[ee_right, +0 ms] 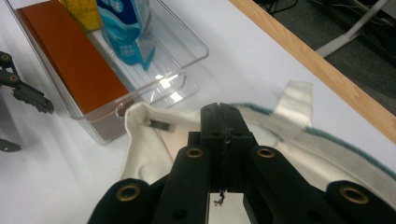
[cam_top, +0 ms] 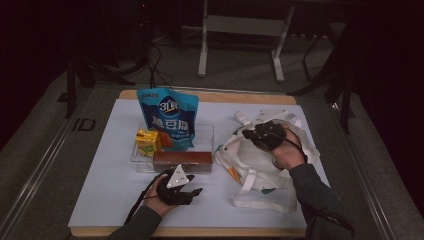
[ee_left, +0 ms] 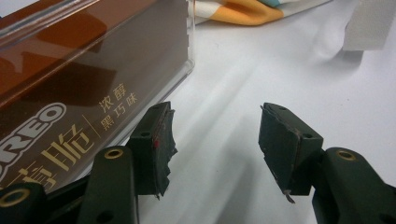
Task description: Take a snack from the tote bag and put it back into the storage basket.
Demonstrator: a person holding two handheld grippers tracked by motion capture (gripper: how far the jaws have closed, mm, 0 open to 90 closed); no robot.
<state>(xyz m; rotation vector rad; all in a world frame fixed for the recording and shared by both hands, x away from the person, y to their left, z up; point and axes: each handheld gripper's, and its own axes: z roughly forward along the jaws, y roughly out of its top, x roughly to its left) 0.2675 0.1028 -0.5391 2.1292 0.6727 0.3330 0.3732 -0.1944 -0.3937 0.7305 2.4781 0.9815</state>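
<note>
A white tote bag (cam_top: 260, 172) lies on the right of the white mat, with an orange and teal print. My right gripper (cam_top: 247, 134) rests at the bag's open rim (ee_right: 149, 140), jaws shut (ee_right: 219, 109); I see no fabric between them. A clear tray (cam_top: 207, 132) holds a blue snack pouch (cam_top: 167, 117), a yellow carton (cam_top: 146, 141) and a long brown Oreo box (cam_top: 182, 159). My left gripper (cam_top: 192, 192) sits just in front of the tray, open (ee_left: 215, 140), with bare mat between its jaws and the Oreo box (ee_left: 70, 93) to its left.
The mat lies on a wooden table whose far edge (ee_right: 327, 74) runs close behind the bag. A bag strap (ee_right: 294, 100) lies toward that edge. Beyond the table, a metal frame (cam_top: 240, 30) and cables sit on the grey floor.
</note>
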